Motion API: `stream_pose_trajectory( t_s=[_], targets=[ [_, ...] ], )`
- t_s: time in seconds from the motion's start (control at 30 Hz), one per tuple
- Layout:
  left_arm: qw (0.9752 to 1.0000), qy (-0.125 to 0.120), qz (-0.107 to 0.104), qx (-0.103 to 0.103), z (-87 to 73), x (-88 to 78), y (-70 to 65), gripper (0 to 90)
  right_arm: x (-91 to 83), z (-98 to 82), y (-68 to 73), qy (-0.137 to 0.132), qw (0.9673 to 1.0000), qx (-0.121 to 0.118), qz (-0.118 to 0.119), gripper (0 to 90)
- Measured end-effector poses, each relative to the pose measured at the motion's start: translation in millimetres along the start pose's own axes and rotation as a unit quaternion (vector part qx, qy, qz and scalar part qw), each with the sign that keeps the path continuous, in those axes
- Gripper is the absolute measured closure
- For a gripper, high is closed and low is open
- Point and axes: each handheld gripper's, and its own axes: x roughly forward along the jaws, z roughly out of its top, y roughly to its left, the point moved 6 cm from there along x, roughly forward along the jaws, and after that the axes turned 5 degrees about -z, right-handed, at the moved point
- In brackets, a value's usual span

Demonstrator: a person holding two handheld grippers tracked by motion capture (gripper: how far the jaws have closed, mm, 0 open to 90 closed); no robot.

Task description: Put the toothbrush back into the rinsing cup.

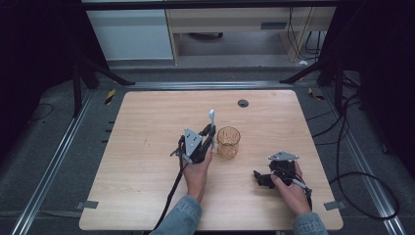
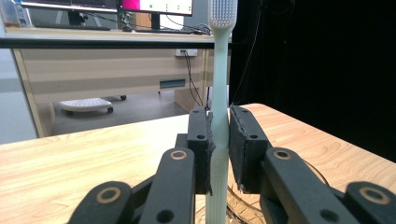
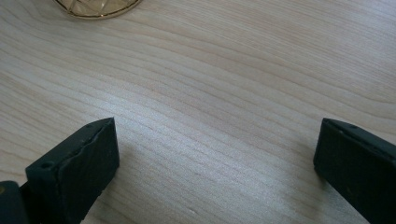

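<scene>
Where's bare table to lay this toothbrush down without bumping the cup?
The left half of the table, left of the left gripper, is bare. So is the far strip between the cup and the round hole. It is crowded from the toothbrush and cup to the right gripper.

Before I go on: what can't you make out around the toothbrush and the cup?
- Toothbrush lower end: cut off by the bottom edge in the left gripper view; hidden behind the left gripper in the high view.
- Glass cup: its base alone in the right gripper view, cut by the top edge.
- Cup contents: too small.
</scene>
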Motion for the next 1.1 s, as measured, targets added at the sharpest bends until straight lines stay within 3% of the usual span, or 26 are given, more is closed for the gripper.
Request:
stream_pose_trajectory(
  t_s=[0.13,0.23,0.3,0.33,1.1],
  targets=[
    [1.0000,0.002,0.000,-0.002,-2.8,0.0,0.0,78.3,0.0,0.0,0.0,0.000,1.0000,0.000,0.000,0.5],
    [1.0000,0.003,-0.001,-0.002,-4.9,-0.5,0.0,78.2,-1.1,0.4,1.9,0.005,0.9999,0.013,0.005,0.6],
    [1.0000,0.007,-0.002,0.001,-6.5,-1.1,-0.2,78.2,-1.1,0.3,1.9,0.005,0.9999,0.013,0.004,0.5],
    [1.0000,0.008,-0.001,-0.001,-7.8,-1.6,0.1,78.3,0.1,0.0,0.0,0.000,1.0000,-0.002,0.001,0.5],
    [0.9998,0.022,0.001,0.001,-19.3,-3.9,0.0,78.1,-0.3,0.2,0.4,0.002,1.0000,0.002,0.002,0.5]
  ],
)
